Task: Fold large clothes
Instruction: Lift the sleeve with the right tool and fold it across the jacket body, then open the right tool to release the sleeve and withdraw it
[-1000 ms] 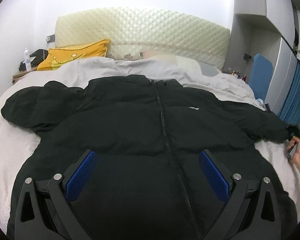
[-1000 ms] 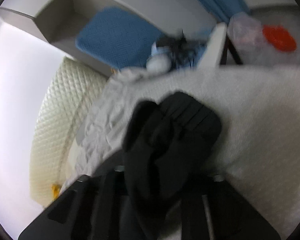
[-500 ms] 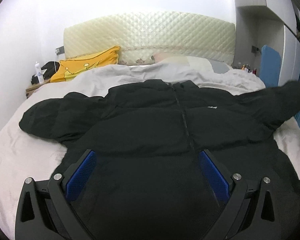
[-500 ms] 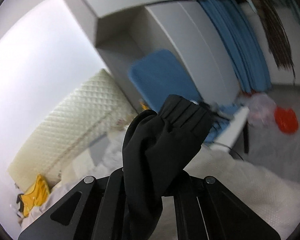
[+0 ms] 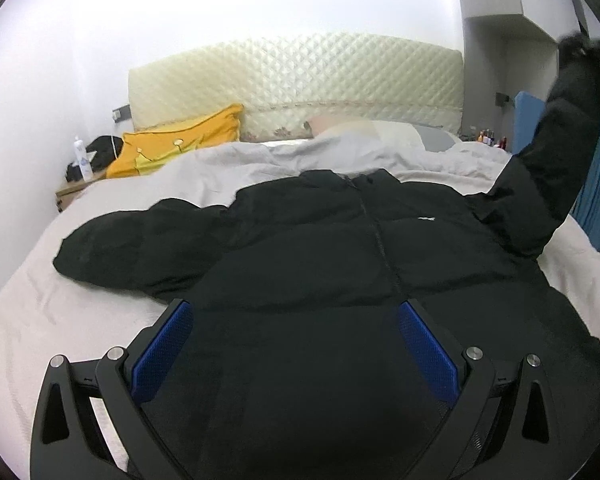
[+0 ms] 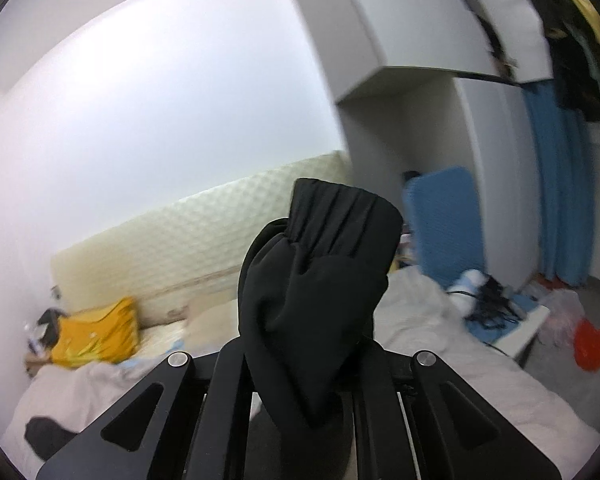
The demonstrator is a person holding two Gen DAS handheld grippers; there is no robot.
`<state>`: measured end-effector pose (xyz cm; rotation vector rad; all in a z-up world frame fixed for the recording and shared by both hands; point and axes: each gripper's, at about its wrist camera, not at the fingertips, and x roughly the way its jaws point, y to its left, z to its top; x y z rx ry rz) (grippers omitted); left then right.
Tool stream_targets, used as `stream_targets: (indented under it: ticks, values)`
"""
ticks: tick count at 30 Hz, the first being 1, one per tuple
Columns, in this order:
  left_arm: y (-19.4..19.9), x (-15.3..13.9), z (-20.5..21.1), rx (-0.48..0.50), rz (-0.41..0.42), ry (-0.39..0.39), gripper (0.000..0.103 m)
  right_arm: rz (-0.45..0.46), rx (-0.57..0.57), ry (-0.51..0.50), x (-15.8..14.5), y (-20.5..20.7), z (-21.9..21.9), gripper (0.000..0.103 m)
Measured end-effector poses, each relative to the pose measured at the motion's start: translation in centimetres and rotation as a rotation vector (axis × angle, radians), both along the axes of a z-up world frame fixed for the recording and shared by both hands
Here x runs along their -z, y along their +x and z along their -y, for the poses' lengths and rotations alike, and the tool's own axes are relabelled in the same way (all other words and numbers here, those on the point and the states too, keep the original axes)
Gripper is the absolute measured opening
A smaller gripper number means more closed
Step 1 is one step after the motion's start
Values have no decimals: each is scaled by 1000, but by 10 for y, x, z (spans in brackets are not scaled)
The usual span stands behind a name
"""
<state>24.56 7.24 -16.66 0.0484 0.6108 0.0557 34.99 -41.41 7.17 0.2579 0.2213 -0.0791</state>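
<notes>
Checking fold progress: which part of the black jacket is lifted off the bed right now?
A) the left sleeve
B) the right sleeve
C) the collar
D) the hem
B: the right hand-held gripper is shut on the right sleeve, raised above the bed, while the rest of the jacket lies flat.

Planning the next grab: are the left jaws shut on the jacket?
No, the left gripper stands wide open over the jacket, blue pads apart and holding nothing.
</notes>
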Motion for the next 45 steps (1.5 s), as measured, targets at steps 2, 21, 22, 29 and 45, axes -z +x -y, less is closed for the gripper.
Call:
stream_targets:
  ticks: [2,21,22,29,45]
  values:
    - [-3,-2,-5,2,-1,-18,103,-1,-57,-20,-3,3,-35,6]
    - [-6,-6,-77,-107,-28,-90,103,-285,-646,-171,173,43,-371,7]
    - [-5,-5,-81,-114,-31,-96,103,-310,-667,-184,191,41,-385,7]
    - [0,7,-94,-153,-70,-99,103,-474,-760,-218,280,35,-430,9]
    - [-11,-29,-97,-134,-5,-180,103,-500,-763,-121,260,12,-415,69]
